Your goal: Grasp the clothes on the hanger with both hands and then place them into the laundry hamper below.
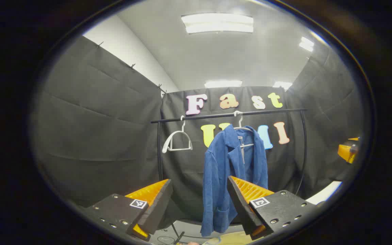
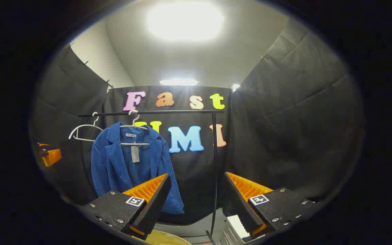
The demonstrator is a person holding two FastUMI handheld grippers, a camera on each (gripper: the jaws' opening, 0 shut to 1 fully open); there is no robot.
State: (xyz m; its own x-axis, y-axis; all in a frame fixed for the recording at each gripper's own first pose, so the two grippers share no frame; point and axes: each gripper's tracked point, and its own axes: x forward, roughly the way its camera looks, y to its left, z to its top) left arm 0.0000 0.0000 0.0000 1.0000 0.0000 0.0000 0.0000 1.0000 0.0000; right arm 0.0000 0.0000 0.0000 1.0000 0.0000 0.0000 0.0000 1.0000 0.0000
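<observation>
A blue jacket [image 1: 231, 170] hangs on a white hanger [image 1: 242, 127] from a black rail [image 1: 228, 115]; it also hangs at the left in the right gripper view [image 2: 131, 166]. My left gripper [image 1: 199, 200] stands open in front of the jacket and well short of it, nothing between its fingers. My right gripper [image 2: 196, 197] is open too, aimed to the right of the jacket. The rounded yellowish rim of the hamper [image 2: 167, 238] peeks in at the bottom of the view, below the jacket. The right gripper [image 1: 347, 149] appears far right in the left gripper view, and the left gripper [image 2: 48, 154] far left in the right one.
A second, bare white hanger [image 1: 177, 141] hangs on the rail left of the jacket. The rail's black upright post [image 2: 214, 170] stands just right of the jacket. A white slatted object [image 2: 233, 229] sits low at the right. Black cloth walls close in on both sides.
</observation>
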